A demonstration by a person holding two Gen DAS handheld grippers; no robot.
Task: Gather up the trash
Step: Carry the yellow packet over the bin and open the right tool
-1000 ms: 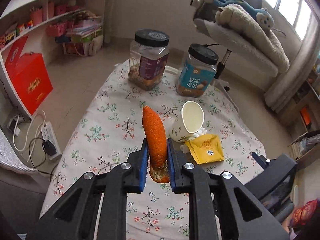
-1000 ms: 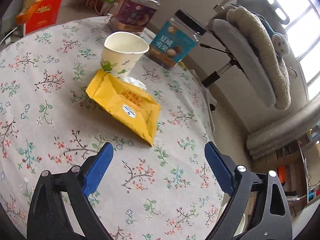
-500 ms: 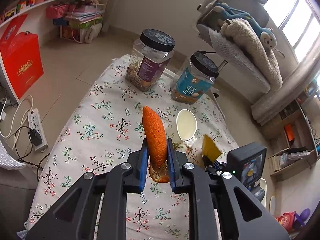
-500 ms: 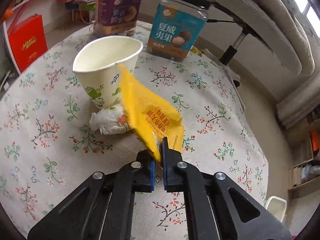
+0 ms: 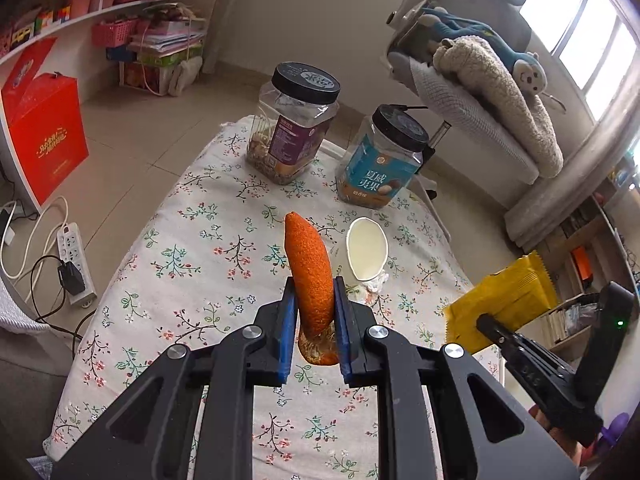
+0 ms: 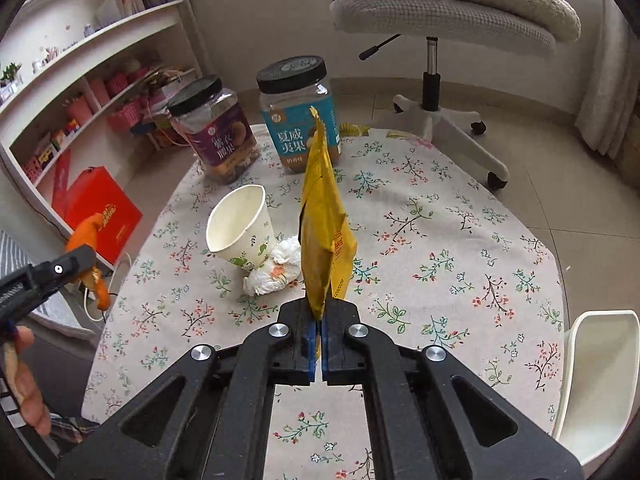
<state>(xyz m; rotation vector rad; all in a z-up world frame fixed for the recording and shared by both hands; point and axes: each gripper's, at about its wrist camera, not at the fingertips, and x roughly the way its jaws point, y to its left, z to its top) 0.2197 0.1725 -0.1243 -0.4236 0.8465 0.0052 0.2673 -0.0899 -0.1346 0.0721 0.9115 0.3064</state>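
My left gripper (image 5: 314,304) is shut on a curved orange peel (image 5: 310,268) and holds it above the floral table; the peel also shows in the right wrist view (image 6: 86,240). My right gripper (image 6: 317,312) is shut on a yellow snack wrapper (image 6: 326,224), lifted off the table; the wrapper also shows in the left wrist view (image 5: 500,304). A tipped white paper cup (image 6: 240,232) and a crumpled tissue (image 6: 276,268) lie on the table between the grippers.
Two black-lidded jars, purple-labelled (image 6: 218,136) and blue-labelled (image 6: 300,112), stand at the table's far edge. A white bin (image 6: 596,380) stands at the right of the table. A grey office chair (image 6: 432,40) is behind. A red box (image 5: 40,132) and a power strip (image 5: 74,256) lie on the floor at left.
My right gripper closed on the yellow wrapper and lifted it off the table, up and to the right. My left gripper rose slightly, still holding the peel.
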